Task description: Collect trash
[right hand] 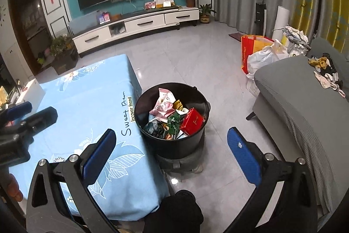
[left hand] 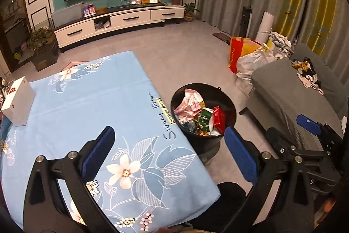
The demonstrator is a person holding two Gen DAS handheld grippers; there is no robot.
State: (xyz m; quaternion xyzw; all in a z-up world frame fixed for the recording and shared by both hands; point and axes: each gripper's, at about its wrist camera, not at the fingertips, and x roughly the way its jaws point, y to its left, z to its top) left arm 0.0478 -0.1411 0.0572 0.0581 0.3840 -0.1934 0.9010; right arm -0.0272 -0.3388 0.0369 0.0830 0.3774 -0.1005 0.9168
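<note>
A black bin stands on the floor at the right edge of the table, holding a pink wrapper, a red box and green packets. In the right wrist view the bin holds the same red box. My left gripper is open and empty above the table's blue floral cloth. My right gripper is open and empty, just in front of and above the bin. Each gripper also shows in the other's view: right gripper, left gripper.
A white box sits at the table's far left. The bin rests on a grey base. A grey sofa with socks on it lies to the right, bags behind it. A TV stand lines the far wall.
</note>
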